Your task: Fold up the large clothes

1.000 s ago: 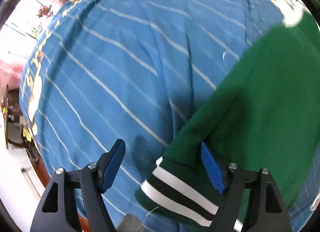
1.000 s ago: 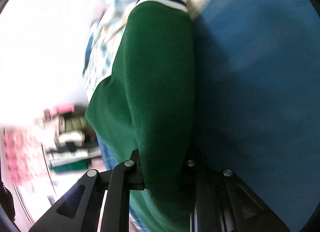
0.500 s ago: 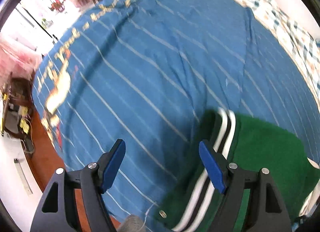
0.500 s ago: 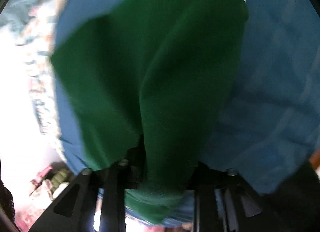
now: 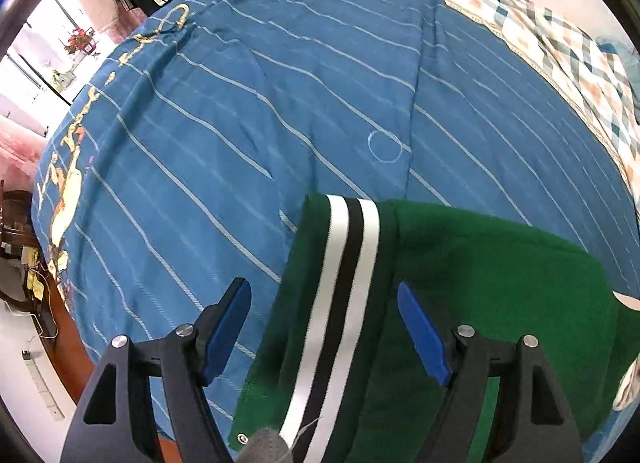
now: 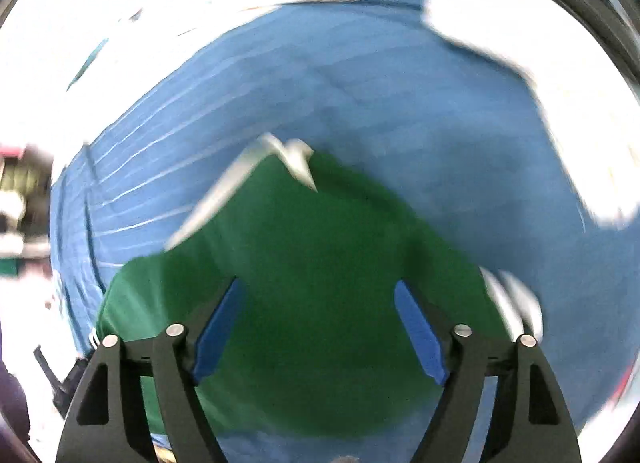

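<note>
A: Now, what changed?
B: The right gripper [image 6: 316, 327] has released the green garment [image 6: 320, 303]; the left gripper [image 5: 324, 327] gapes too. It lies beneath both, on the bed [image 5: 280, 103].
A: Meaning?
B: That fold looks laid.

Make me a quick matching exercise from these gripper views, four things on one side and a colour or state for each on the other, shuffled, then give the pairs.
Things:
1. garment
2. bedspread
3. cuff band
4. left gripper

Colour or state:
A. blue with thin pale stripes
B. open, fingers either side of the striped band
C. plain green
D. white and black stripes

Pairs: 1-C, 2-A, 3-D, 4-B
</note>
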`<state>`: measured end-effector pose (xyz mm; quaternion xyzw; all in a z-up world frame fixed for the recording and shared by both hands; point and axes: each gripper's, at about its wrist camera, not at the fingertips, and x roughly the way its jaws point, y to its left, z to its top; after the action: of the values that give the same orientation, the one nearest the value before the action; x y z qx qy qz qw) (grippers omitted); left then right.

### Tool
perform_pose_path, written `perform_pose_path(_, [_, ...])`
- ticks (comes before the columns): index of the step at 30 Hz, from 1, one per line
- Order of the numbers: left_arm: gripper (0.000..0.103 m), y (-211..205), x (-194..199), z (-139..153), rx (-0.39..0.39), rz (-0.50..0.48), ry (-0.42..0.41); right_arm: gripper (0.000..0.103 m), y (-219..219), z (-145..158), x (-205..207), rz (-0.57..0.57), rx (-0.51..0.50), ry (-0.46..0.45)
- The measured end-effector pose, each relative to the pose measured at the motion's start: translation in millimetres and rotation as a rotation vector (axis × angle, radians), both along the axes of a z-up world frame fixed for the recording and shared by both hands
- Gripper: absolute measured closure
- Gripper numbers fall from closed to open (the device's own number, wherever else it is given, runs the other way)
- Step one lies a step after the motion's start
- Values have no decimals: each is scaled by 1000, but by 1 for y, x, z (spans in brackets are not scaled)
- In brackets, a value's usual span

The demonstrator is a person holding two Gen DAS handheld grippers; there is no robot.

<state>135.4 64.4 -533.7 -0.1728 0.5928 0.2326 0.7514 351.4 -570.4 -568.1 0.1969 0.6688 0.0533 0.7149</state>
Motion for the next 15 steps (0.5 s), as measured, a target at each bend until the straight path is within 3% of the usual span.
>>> perform_pose_path(2, [27,3,-3,4,17,10,1,22,17,-15,37,89,-29,-17])
perform_pose_path(4, [26,6,-10,5,27,24,6,27,43,-48,57,164,-24,58])
perform_pose_path(5, [26,9,-13,5,29,35,12,40,46,-68,64,177,21,99])
perform_pose_path(6, [26,13,-16,4,31,47,16,89,46,-83,62,174,111,116])
perform_pose_path(9, [26,19,-22,4,30,68,20,95,46,-92,62,100,149,107])
perform_pose_path(12, [26,23,-25,6,35,83,11,95,15,-72,55,-129,229,46])
perform_pose_path(15, [26,24,-23,4,29,86,4,95,0,-66,50,-207,151,25])
